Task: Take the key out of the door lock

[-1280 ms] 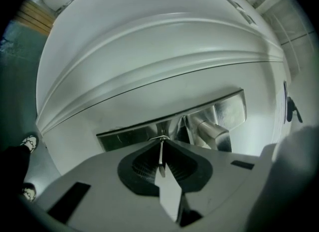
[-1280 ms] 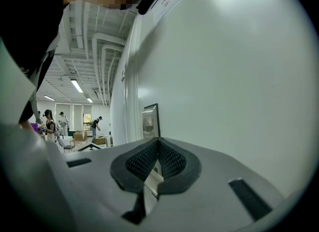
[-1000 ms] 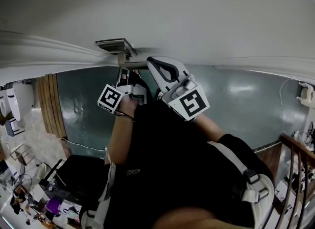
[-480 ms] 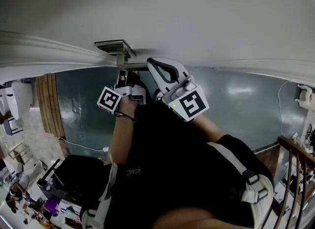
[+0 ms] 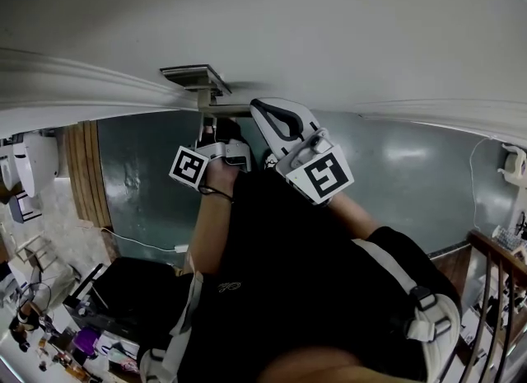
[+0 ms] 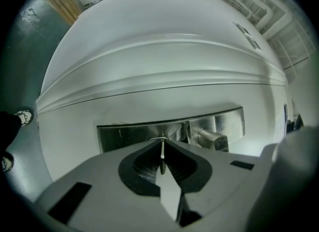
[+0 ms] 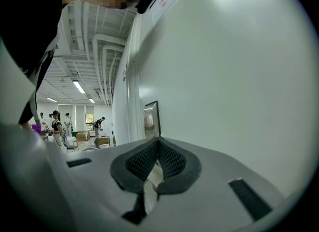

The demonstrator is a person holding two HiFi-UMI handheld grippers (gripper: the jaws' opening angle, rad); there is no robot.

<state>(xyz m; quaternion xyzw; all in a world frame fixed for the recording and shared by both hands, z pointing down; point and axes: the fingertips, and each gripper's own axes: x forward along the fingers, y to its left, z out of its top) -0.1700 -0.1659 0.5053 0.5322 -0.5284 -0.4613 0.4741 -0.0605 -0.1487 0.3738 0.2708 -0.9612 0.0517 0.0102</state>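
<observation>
L gripper [image 6: 163, 142]: jaws nearly together, clamped on the key [image 6: 162, 157]. The key is thin flat metal seen edge-on, a bright vertical sliver running down the centre line between the pads. Pads [image 6: 142, 168] are black rubber w/ fine ribbing, set in a matte grey plastic body shaped like a wide V. The key's far end sits right at the jaw tips, up against the lock plate [image 6: 129, 135]. Can't tell whether the blade is in the keyhole, as the tips cover that spot.

The plate is a long rectangle of polished steel, mirror-like, lying across the view. The lever handle [image 6: 212, 137], a rounded steel bar, sticks out of it just right of the key. Around that is the door [image 6: 149, 61]: smooth white, w/ a raised moulding line curving across it.

R gripper [image 7: 158, 141]: jaws closed tip to tip, nothing between them. Same black cross-hatched pads [image 7: 172, 158] in a grey shell. It points along the white door face, w/ the steel plate seen edge-on beyond the tips.

Head view: both grippers sit close together up at the lock, L one at the key and R one just beside it. A black-and-white marker cube [image 5: 188, 167] is on the L one, another [image 5: 328, 174] on the R.
</observation>
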